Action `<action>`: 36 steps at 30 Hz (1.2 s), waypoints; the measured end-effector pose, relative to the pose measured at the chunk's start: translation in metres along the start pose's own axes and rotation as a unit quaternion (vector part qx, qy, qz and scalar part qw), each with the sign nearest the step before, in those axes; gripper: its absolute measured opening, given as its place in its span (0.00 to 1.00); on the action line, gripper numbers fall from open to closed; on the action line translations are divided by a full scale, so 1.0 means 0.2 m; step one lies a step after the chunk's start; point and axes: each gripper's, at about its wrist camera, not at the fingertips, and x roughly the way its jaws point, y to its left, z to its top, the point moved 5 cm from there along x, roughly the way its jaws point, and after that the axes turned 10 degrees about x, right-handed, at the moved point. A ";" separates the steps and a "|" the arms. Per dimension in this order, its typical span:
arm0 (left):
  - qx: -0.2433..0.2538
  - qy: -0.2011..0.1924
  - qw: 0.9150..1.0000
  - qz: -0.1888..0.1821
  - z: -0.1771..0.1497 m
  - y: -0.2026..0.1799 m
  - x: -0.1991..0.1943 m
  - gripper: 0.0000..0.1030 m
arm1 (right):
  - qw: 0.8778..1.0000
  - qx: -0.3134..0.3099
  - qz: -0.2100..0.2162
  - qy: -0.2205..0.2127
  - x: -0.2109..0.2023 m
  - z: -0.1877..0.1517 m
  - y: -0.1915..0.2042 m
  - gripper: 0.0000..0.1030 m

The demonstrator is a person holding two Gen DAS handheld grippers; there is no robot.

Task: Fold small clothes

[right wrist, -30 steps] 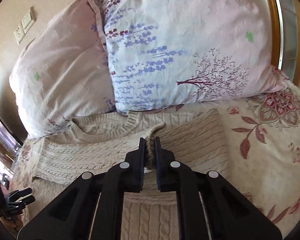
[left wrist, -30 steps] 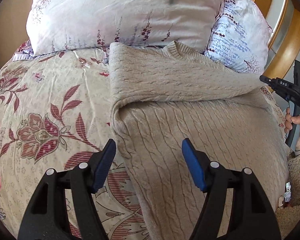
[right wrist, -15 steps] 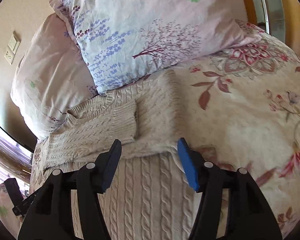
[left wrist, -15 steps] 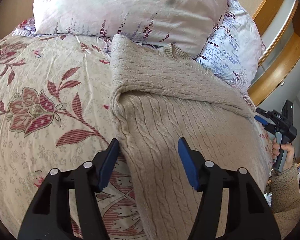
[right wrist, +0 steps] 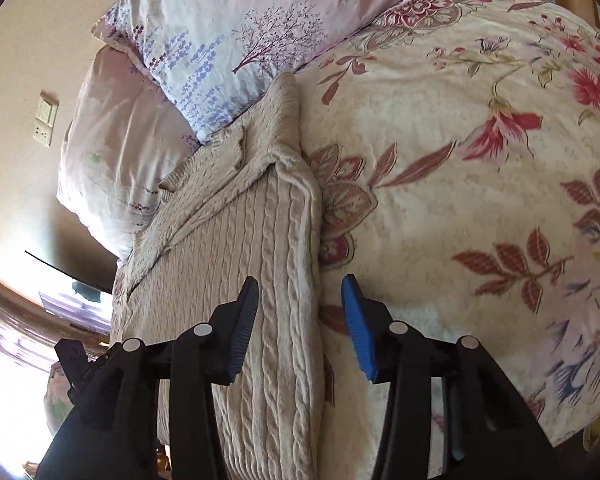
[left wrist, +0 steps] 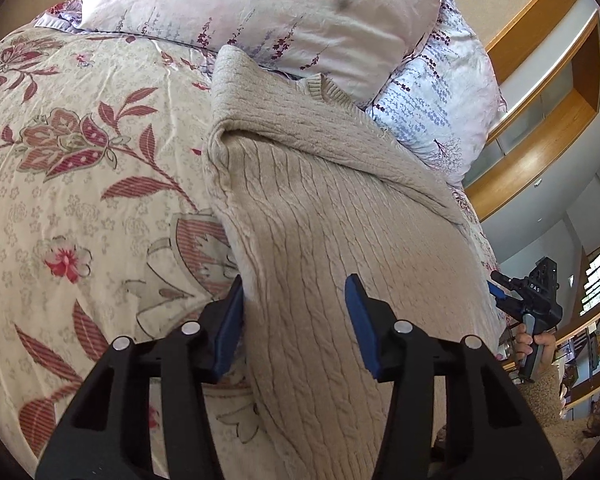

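Jaws parted over sweater (left wrist: pixel 340 216); right gripper (left wrist: pixel 496 286) reads "DAS"

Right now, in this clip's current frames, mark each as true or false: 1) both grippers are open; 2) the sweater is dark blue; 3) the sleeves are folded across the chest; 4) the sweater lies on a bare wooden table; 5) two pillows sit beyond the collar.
1) True: the left gripper and right gripper both stand open, holding nothing.
2) False: the sweater is beige cable knit.
3) True: the sleeves lie folded across the upper body.
4) False: it lies on a floral bedspread.
5) True: a pink pillow and a lavender-print pillow sit behind the collar.
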 end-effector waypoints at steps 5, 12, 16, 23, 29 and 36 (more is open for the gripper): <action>-0.022 0.007 0.998 -0.050 -0.12 -0.06 -0.04 0.35 | 0.997 -0.008 0.058 0.047 -0.02 -0.18 0.02 0.34; -0.033 0.013 0.994 -0.100 -0.26 -0.15 -0.09 0.33 | 0.988 -0.024 0.127 0.088 -0.10 -0.38 0.06 0.25; -0.033 0.023 0.993 -0.112 -0.33 -0.20 -0.11 0.28 | 0.987 -0.044 0.121 0.098 -0.13 -0.47 0.07 0.22; -0.005 0.043 0.995 -0.085 -0.38 -0.24 -0.13 0.14 | 0.987 -0.074 0.099 0.103 -0.12 -0.54 0.11 0.11; 0.010 0.023 0.998 -0.060 -0.30 -0.24 -0.16 0.06 | 0.989 -0.109 0.098 0.029 -0.19 -0.44 0.22 0.08; 0.023 -0.041 0.999 -0.006 -0.05 -0.19 -0.24 0.06 | 0.977 -0.171 0.071 -0.104 -0.32 -0.26 0.37 0.08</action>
